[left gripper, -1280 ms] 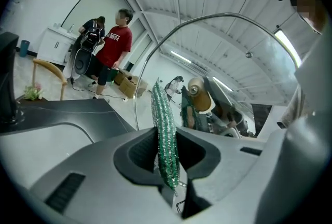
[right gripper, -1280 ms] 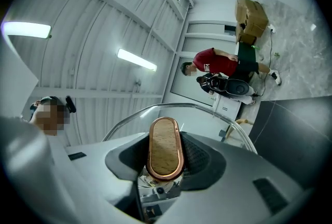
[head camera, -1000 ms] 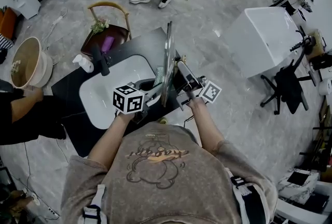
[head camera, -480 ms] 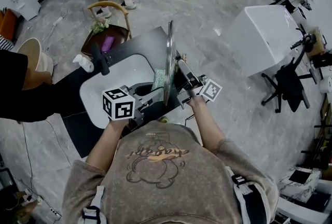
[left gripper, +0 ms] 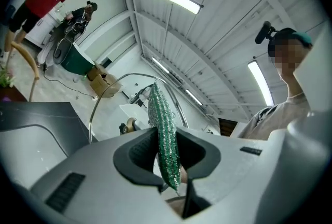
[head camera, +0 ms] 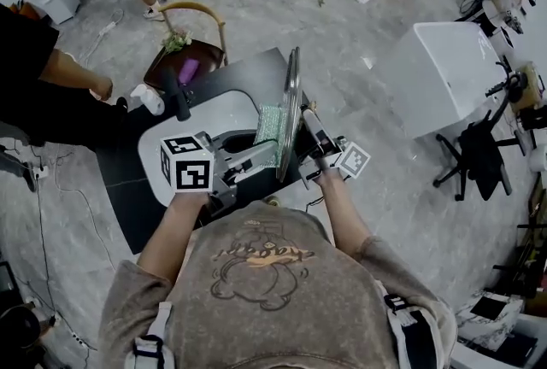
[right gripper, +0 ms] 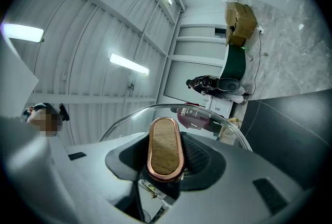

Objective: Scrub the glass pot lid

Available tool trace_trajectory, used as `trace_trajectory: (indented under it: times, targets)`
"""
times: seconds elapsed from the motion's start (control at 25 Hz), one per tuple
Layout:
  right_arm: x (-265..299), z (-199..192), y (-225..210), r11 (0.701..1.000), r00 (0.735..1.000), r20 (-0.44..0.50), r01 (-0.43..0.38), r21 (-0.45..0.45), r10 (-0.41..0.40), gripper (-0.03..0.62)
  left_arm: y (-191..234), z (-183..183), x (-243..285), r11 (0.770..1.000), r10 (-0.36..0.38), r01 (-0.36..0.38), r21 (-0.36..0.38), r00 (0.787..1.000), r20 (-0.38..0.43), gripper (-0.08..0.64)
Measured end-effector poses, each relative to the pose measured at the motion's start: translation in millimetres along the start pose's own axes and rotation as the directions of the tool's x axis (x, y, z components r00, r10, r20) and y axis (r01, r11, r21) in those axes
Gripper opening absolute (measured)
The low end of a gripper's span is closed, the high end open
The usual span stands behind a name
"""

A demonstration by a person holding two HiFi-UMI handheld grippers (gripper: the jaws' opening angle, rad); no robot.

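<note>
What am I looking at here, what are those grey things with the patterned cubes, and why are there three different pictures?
There is no robot here. A person holds a hand-worked clamp, called a gripper, in each hand, and the patterned cubes are part of those grippers. The top-down picture comes from a camera on the person's head. The other two come from cameras riding on each gripper, looking along its jaws.

Below the hands is a black counter with a white sink and a black faucet.

The right gripper is clamped on the wooden handle of a glass pot lid, holding it on edge above the sink. The left gripper is clamped on a green scrubbing pad, held close to the lid's face on the side away from the handle.
</note>
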State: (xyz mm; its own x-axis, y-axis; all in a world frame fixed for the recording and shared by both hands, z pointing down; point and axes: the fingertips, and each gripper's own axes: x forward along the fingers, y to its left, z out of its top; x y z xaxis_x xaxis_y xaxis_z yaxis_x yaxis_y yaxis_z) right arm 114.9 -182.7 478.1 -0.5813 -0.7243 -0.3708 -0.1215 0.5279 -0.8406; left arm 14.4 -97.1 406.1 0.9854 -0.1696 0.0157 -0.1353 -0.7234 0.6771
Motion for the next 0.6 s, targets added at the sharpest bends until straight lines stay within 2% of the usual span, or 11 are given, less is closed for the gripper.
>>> trace_trajectory:
  times: [0.12, 0.32, 0.48, 0.6]
  targets:
    - [-2, 0, 1, 1.0, 1.0, 0.009, 0.003, 0.021, -0.003, 0.184, 0, 2, 2, 1.0, -0.007, 0.007, -0.029, 1.0, 0.001, 0.086]
    - [-5, 6, -2, 1.0, 1.0, 0.027, 0.009, 0.014, -0.009, 0.184, 3, 2, 6, 0.989, -0.035, 0.039, -0.145, 0.999, 0.028, 0.086]
    - [-6, 7, -6, 1.0, 0.999, 0.033, 0.024, 0.015, -0.024, 0.184, -2, 14, 0, 0.971, -0.066, 0.092, -0.223, 0.99, 0.121, 0.086]
    - [-5, 2, -7, 1.0, 1.0, 0.005, 0.028, -0.002, -0.028, 0.184, 1, 27, -4, 0.966, -0.067, 0.107, -0.237, 0.983, 0.172, 0.084]
